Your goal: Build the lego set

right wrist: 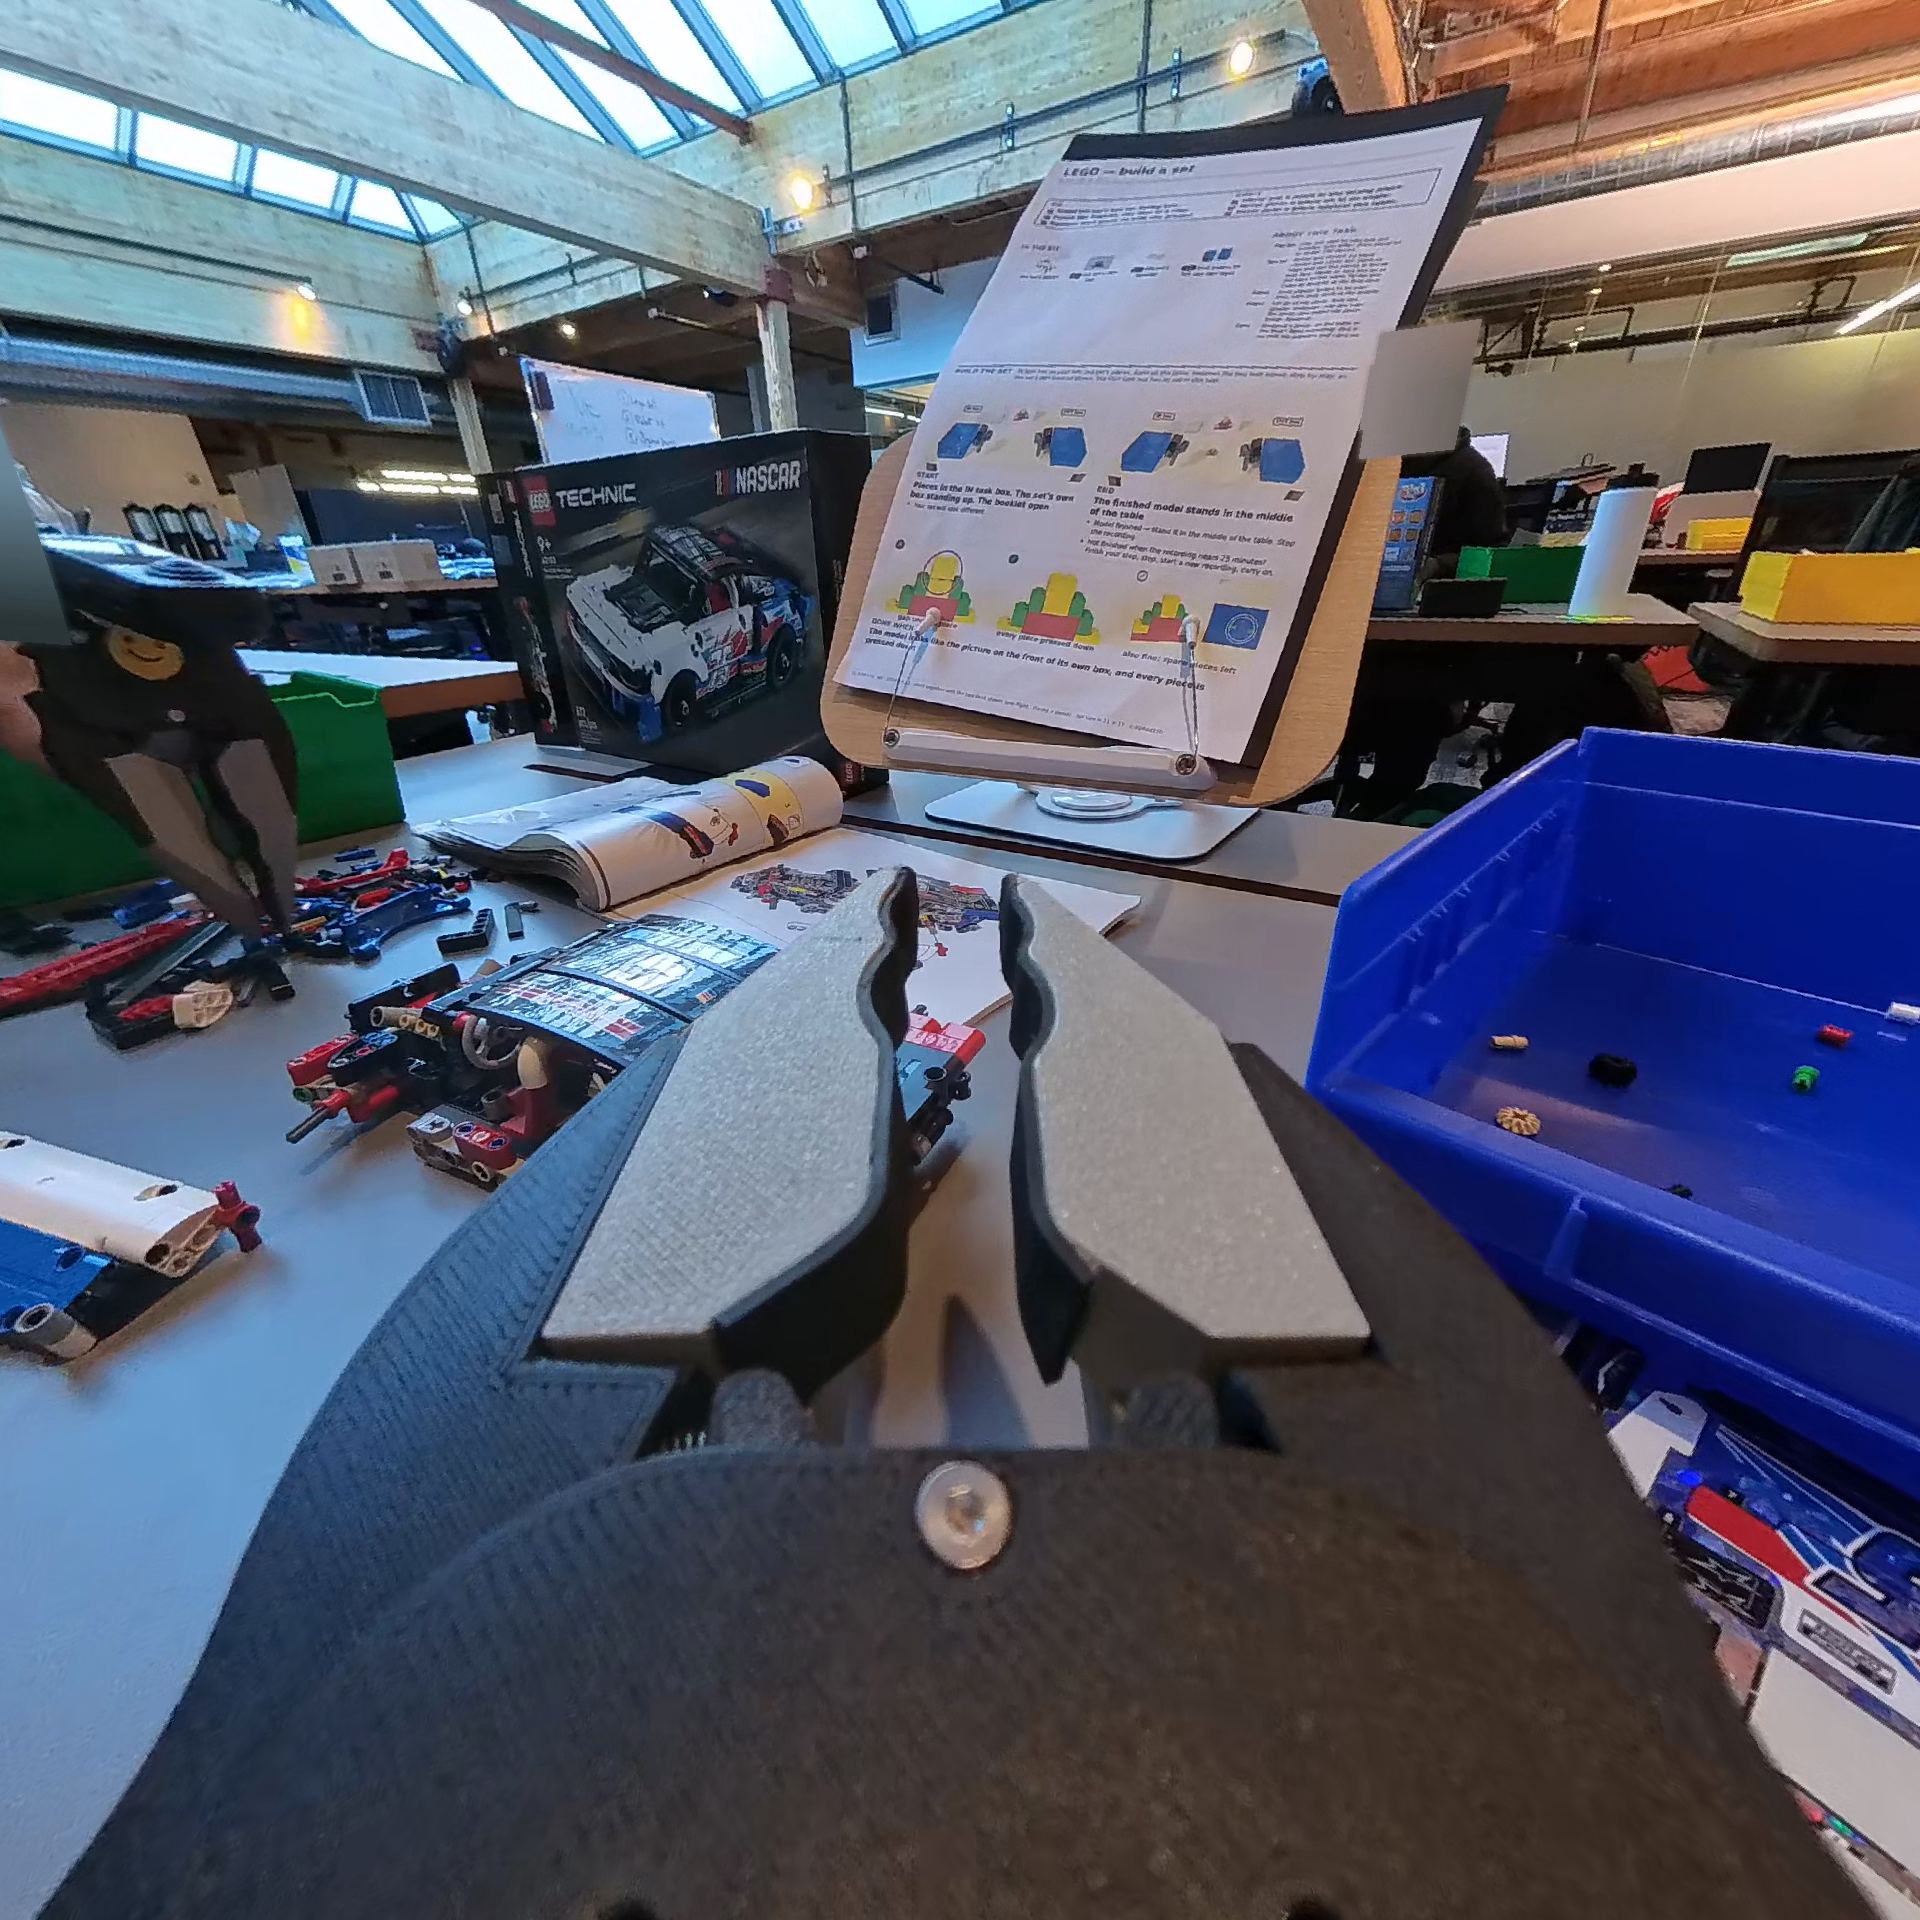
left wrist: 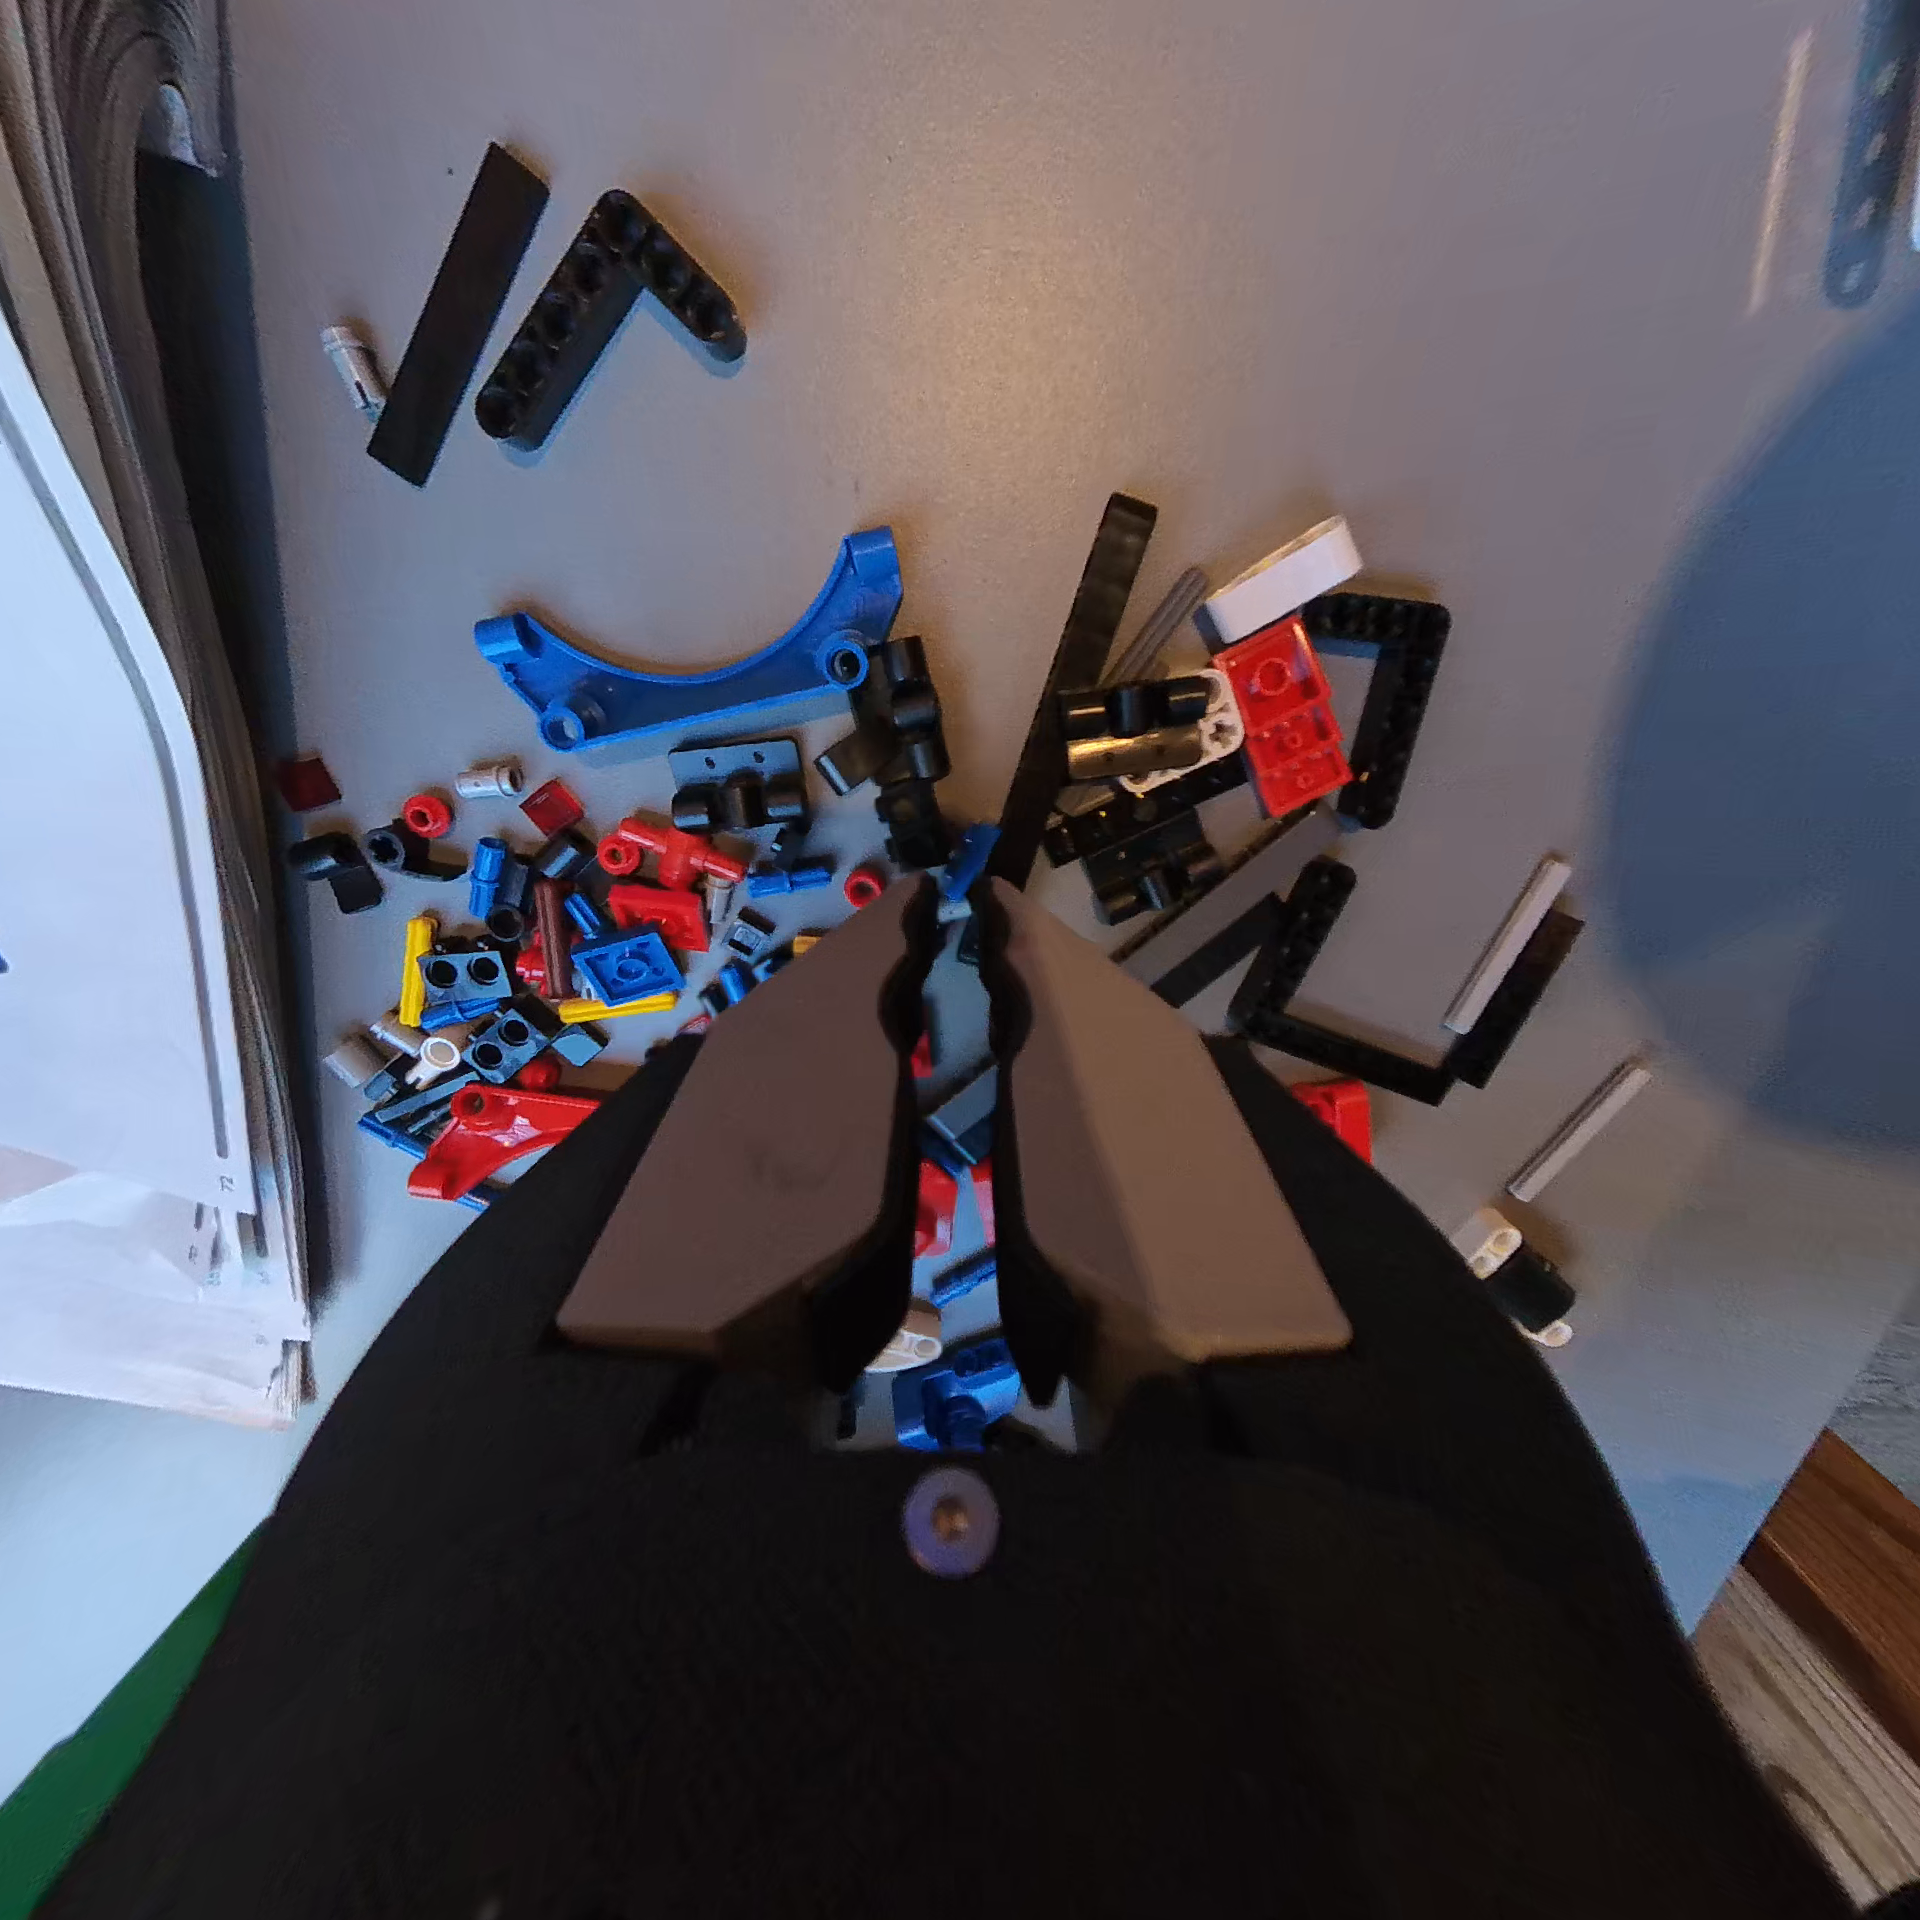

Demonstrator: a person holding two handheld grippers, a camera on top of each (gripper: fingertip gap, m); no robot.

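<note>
Left gripper (left wrist: 956,904) noses down into the loose lego pile (left wrist: 582,956) while the right gripper (right wrist: 956,914) hangs above the grey table (right wrist: 156,1455), carrying nothing.

In the left wrist view the left jaws stand nearly together with only a narrow slot between them, tips over a small blue piece (left wrist: 971,857); whether they pinch it cannot be told. A blue curved panel (left wrist: 686,665) lies at 11 o'clock from the tips, a red plate (left wrist: 1283,727) at 2 o'clock, and a black angled beam (left wrist: 613,312) well apart at 11 o'clock. In the right wrist view the right jaws stand slightly apart; the half-built car (right wrist: 582,1029) sits at 9 o'clock of them, a blue bin (right wrist: 1621,1039) at 3 o'clock, the set's box (right wrist: 675,592) at 11 o'clock and an instruction sheet on a stand (right wrist: 1132,457) at 12 o'clock.
</note>
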